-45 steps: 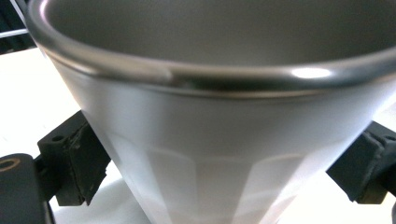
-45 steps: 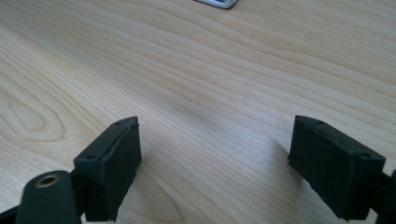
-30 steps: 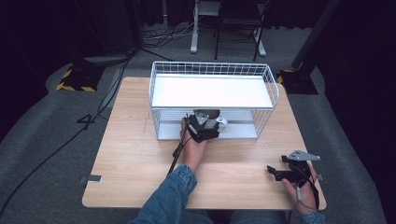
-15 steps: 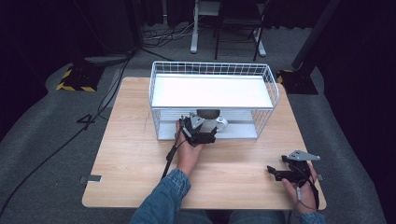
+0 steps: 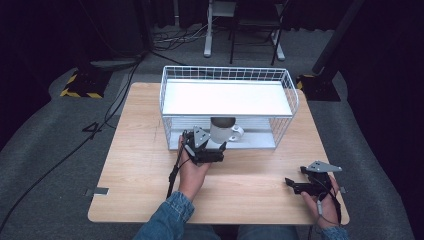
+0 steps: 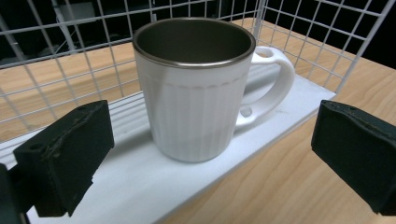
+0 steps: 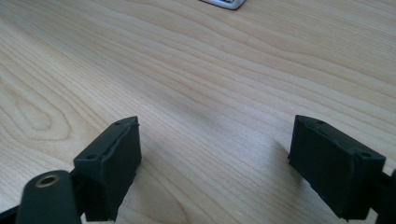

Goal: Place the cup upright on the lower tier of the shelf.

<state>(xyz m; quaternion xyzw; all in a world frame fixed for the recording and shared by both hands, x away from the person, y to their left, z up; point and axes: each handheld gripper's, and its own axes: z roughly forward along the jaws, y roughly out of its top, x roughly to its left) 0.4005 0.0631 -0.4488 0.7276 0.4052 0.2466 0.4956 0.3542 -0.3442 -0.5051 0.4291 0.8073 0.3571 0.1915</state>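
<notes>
From the high view, the left hand-held gripper (image 5: 216, 146) sat at the open front of the wire basket (image 5: 292, 95), just before the white mug (image 5: 222, 131) standing upright on the basket's lower white shelf (image 5: 250, 141); the right hand-held gripper (image 5: 292, 182) rested on the worktop (image 5: 135, 150), well apart.

In the left gripper view, its jaws stood spread wide either side of the mug (image 6: 196, 88) — not touching it.

In the right gripper view, the jaws were spread too — over bare worktop (image 7: 210, 70).
</notes>
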